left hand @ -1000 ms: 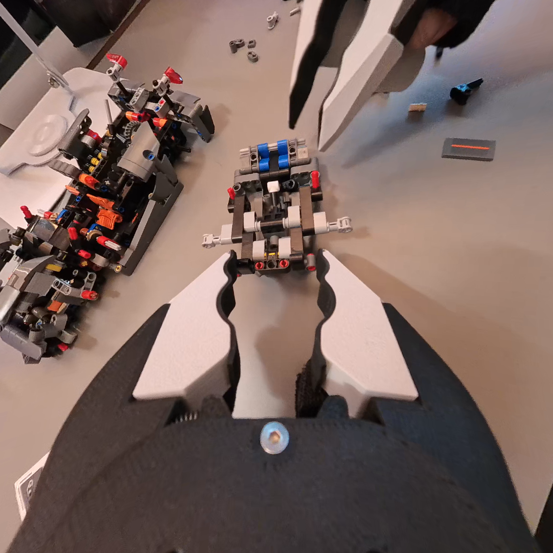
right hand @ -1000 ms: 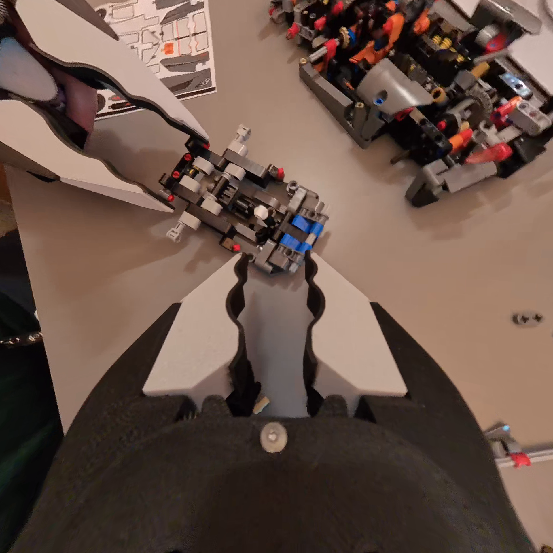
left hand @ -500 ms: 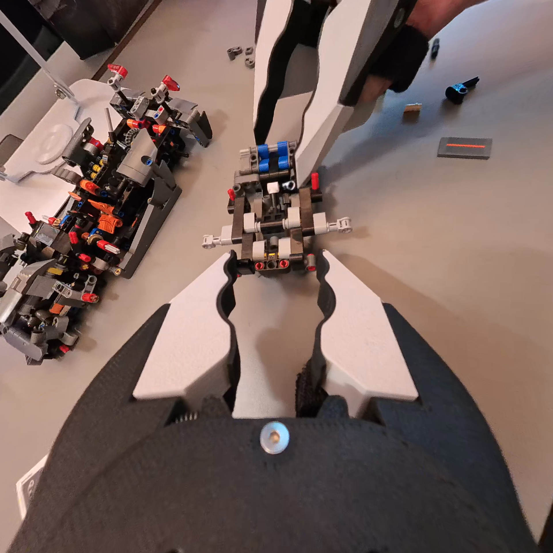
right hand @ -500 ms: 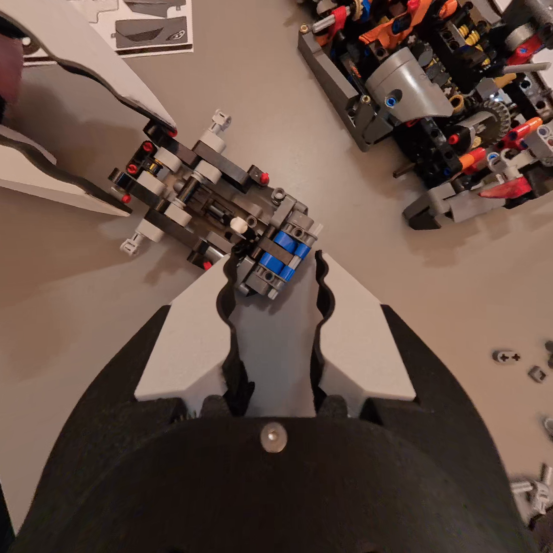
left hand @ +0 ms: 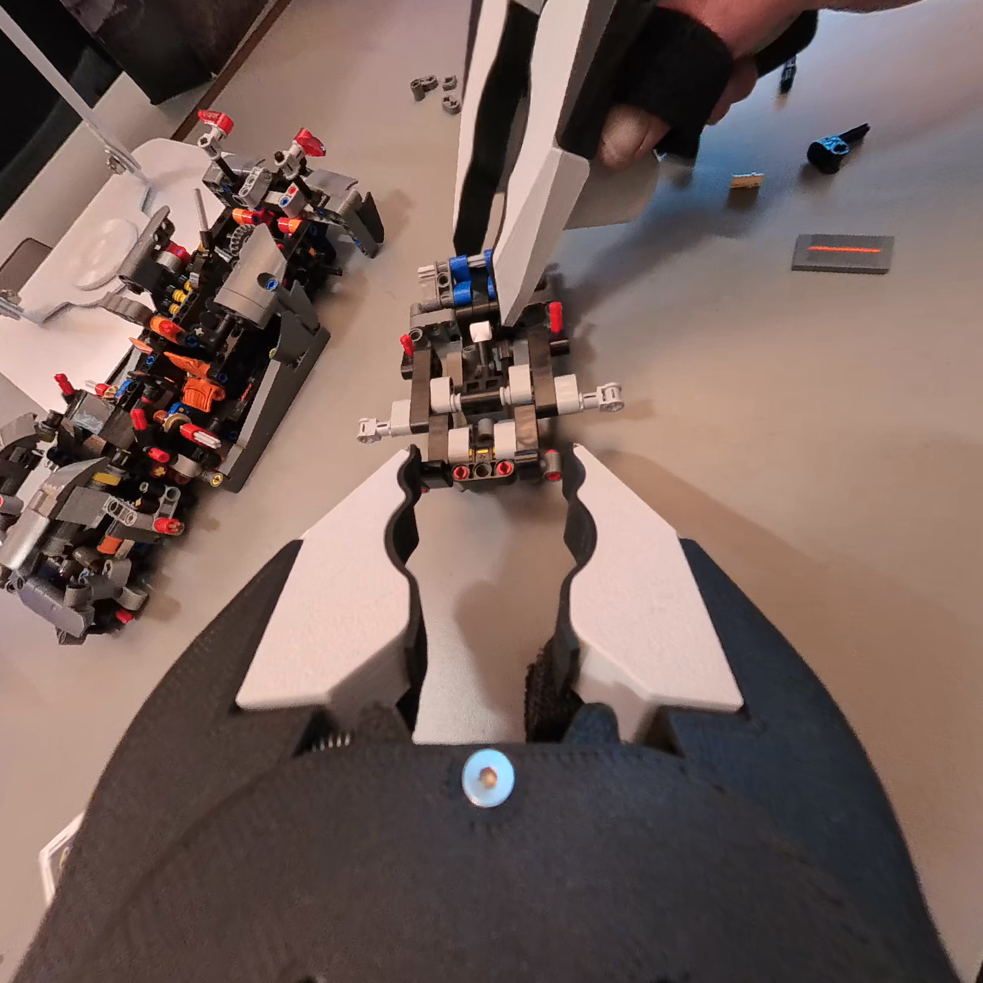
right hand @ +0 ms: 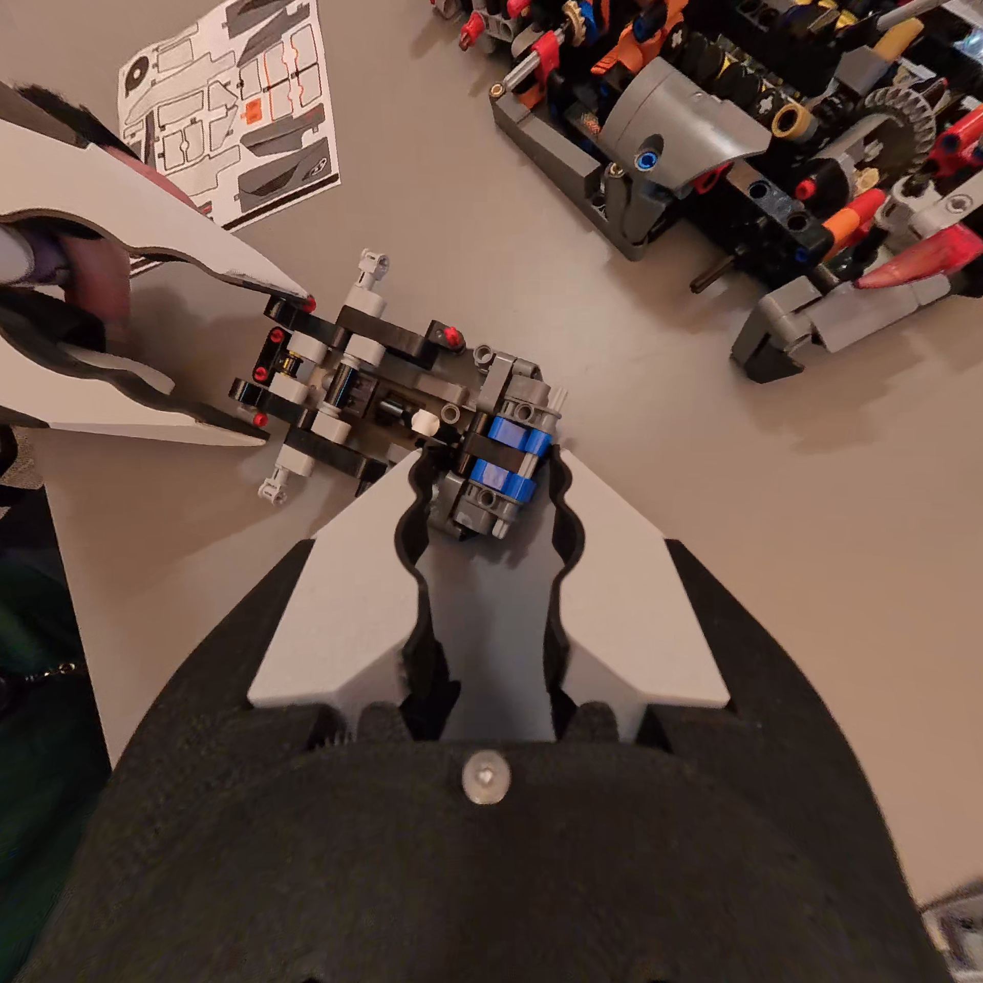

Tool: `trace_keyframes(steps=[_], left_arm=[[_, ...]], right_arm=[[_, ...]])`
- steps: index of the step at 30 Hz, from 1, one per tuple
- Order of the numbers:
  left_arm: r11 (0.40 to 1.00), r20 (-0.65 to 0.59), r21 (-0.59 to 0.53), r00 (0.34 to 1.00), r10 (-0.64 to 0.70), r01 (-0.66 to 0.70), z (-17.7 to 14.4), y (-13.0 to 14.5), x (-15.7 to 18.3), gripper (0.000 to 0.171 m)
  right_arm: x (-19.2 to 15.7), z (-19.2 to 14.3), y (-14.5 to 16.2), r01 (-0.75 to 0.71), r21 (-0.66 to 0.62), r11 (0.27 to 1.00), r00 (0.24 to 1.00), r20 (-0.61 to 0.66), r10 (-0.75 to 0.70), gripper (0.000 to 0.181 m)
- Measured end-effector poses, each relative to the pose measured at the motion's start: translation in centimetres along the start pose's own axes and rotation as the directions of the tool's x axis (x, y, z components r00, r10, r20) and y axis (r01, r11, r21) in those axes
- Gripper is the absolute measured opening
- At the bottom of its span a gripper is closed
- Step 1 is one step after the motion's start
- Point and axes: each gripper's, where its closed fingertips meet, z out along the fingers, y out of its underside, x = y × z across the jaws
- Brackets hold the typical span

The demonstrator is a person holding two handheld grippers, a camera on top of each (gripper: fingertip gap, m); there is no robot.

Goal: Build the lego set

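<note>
Your right gripper (right hand: 486, 457) is straddling the blue-and-grey end of the small lego frame (right hand: 393, 393), fingers spread to either side of it. Ahead and to your left, the left gripper (right hand: 282, 367) is bracketing the frame's far end. The big lego car body (right hand: 744, 138) is lying ahead to your right, a sticker sheet (right hand: 228, 106) farther ahead-left on the table (right hand: 691, 478).

A white stand base (left hand: 93, 250) with a slanted metal rod lies at the upper left of the left wrist view on a beige table (left hand: 771, 478), beside a dark strip along the table's far edge.
</note>
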Motion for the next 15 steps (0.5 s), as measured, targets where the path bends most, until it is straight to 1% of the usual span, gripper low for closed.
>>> trace_keyframes(steps=[4, 7, 9, 11, 15], left_arm=[[1.0, 0.005, 0.002, 1.0, -0.001, 0.001, 0.1, 0.0, 0.0, 0.051], [1.0, 0.001, -0.001, 1.0, -0.004, 0.004, 0.1, 0.2, 0.1, 0.051], [1.0, 0.001, -0.003, 1.0, -0.002, 0.002, 0.1, 0.2, 0.1, 0.051], [1.0, -0.002, -0.001, 1.0, 0.0, 0.0, 0.0, 0.1, 0.1, 0.051], [1.0, -0.006, -0.003, 1.0, 0.002, -0.002, 0.2, 0.1, 0.1, 0.051]], right_arm=[[-0.2, -0.3, 0.0, -0.017, 0.01, 1.0, 1.0, 0.026, 0.016, 0.046], [-0.7, -2.3, -0.5, -0.044, 0.072, 0.996, 0.996, 0.085, 0.038, 0.048], [-0.3, -5.1, -1.0, -0.037, 0.129, 0.991, 0.996, 0.084, 0.026, 0.048], [0.4, -8.4, -1.0, -0.016, 0.176, 0.984, 0.998, 0.056, 0.006, 0.047], [3.3, -14.6, 0.5, 0.01, 0.208, 0.978, 0.995, -0.095, 0.01, 0.041]])
